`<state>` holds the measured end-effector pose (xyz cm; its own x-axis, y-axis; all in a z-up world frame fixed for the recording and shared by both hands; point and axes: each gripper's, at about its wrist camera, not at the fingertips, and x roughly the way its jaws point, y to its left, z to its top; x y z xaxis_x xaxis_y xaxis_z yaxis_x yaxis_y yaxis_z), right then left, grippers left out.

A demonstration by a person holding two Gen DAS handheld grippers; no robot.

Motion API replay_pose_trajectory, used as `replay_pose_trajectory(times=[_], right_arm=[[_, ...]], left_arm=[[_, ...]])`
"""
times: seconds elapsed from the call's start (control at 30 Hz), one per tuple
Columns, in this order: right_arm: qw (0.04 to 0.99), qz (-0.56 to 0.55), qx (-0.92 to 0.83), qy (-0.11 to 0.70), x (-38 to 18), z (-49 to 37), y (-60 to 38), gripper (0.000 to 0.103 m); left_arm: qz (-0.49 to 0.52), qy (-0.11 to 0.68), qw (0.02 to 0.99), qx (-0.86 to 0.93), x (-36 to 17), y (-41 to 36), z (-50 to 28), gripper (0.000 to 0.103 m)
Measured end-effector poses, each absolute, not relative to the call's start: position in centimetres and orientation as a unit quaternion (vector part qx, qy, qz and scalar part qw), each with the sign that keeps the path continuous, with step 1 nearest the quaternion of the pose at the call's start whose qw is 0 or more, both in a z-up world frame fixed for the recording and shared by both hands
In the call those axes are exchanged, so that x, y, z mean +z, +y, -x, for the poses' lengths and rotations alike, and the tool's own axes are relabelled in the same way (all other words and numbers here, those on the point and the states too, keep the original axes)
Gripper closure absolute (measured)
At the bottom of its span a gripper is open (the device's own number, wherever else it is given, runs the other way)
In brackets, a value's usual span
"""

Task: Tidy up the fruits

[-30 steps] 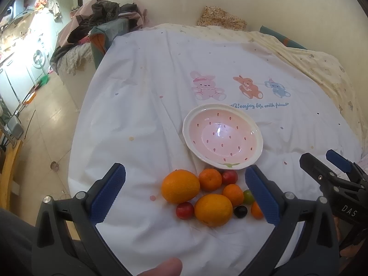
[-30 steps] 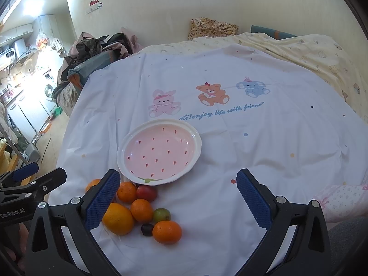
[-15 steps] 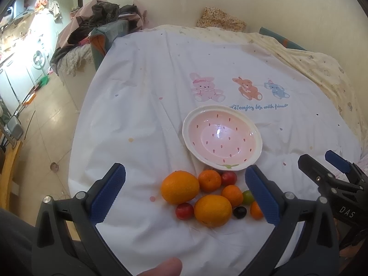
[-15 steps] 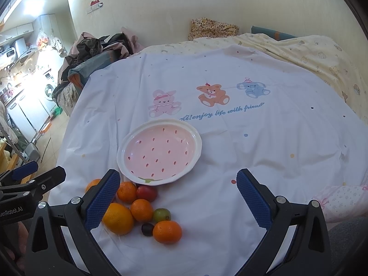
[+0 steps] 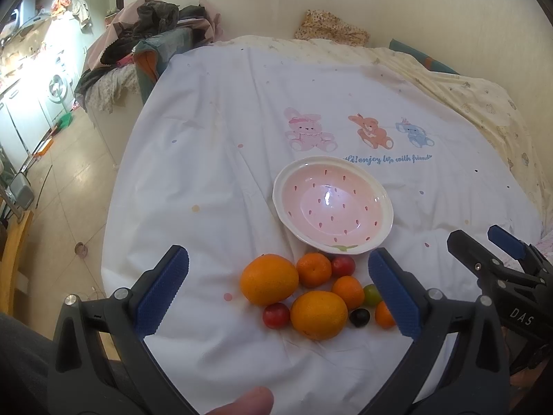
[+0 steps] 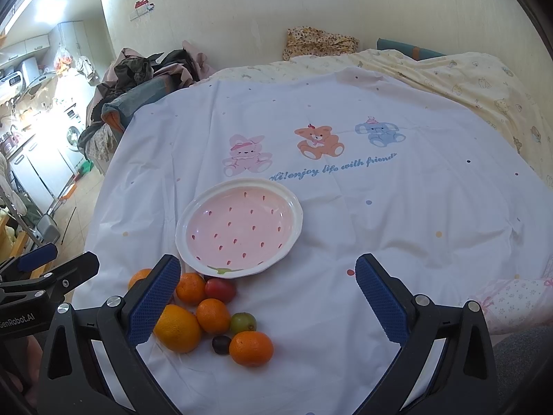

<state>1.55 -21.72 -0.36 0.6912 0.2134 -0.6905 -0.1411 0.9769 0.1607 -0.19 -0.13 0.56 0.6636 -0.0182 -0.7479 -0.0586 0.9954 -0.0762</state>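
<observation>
A pink strawberry-patterned bowl (image 5: 332, 204) (image 6: 239, 227) stands empty on the white sheet. Just in front of it lies a cluster of fruit: a large orange (image 5: 269, 279), a second large orange (image 5: 318, 315) (image 6: 177, 328), small tangerines (image 5: 314, 269) (image 6: 251, 348), red tomatoes (image 5: 276, 315) (image 6: 220, 290), a green one (image 6: 243, 323) and a dark grape (image 5: 359, 317) (image 6: 221, 344). My left gripper (image 5: 276, 290) hangs open above the fruit. My right gripper (image 6: 268, 297) is open too, to the right of the cluster. Neither holds anything.
The white sheet (image 6: 380, 207) with cartoon animals covers a bed; a yellow quilt (image 6: 466, 79) lies at the far right. A pile of clothes (image 5: 155, 34) sits beyond the bed's left corner. The floor (image 5: 62, 186) drops off on the left.
Both grippers have barely shifted; the left view has edged slightly back from the bowl. The fruit and bowl have not moved.
</observation>
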Motion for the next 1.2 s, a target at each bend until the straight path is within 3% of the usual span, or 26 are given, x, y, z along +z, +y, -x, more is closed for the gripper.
replay_pose_trajectory(times=[0.13, 0.3, 0.53, 0.6, 0.7, 0.8, 0.93, 1.2], right_arm=[[0.913, -0.055, 0.1, 0.392, -0.5, -1.9, -22.0, 0.0], [0.848, -0.131, 0.125, 0.498, -2.9, -4.7, -24.6, 0.0], [0.714, -0.188, 0.154, 0.656, -10.1, -7.1, -24.8, 0.027], [0.694, -0.178, 0.167, 0.677, -11.2, -6.7, -23.6, 0.03], [0.684, -0.153, 0.182, 0.69, -11.8, -6.5, -22.3, 0.04], [0.685, -0.133, 0.179, 0.694, -12.2, -6.4, -21.8, 0.043], [0.685, -0.135, 0.18, 0.693, -12.3, -6.5, -22.1, 0.058], [0.745, -0.184, 0.202, 0.609, -6.6, -5.8, -24.8, 0.059]], left_arm=[[0.049, 0.413, 0.909, 0.012, 0.5, 0.0, 0.2, 0.0], [0.053, 0.438, 0.897, 0.028, -0.4, 0.9, -0.4, 0.0], [0.073, 0.454, 0.887, 0.043, -1.0, 2.0, -0.6, 0.0], [0.076, 0.457, 0.885, 0.045, -1.0, 2.3, -0.7, 0.0], [0.079, 0.466, 0.88, 0.047, -1.3, 2.5, -0.8, 0.0], [0.08, 0.482, 0.871, 0.049, -1.9, 2.7, -0.9, 0.0], [0.083, 0.49, 0.866, 0.051, -2.3, 2.8, -1.1, 0.0], [0.058, 0.529, 0.845, 0.051, -3.8, 2.8, -1.4, 0.001]])
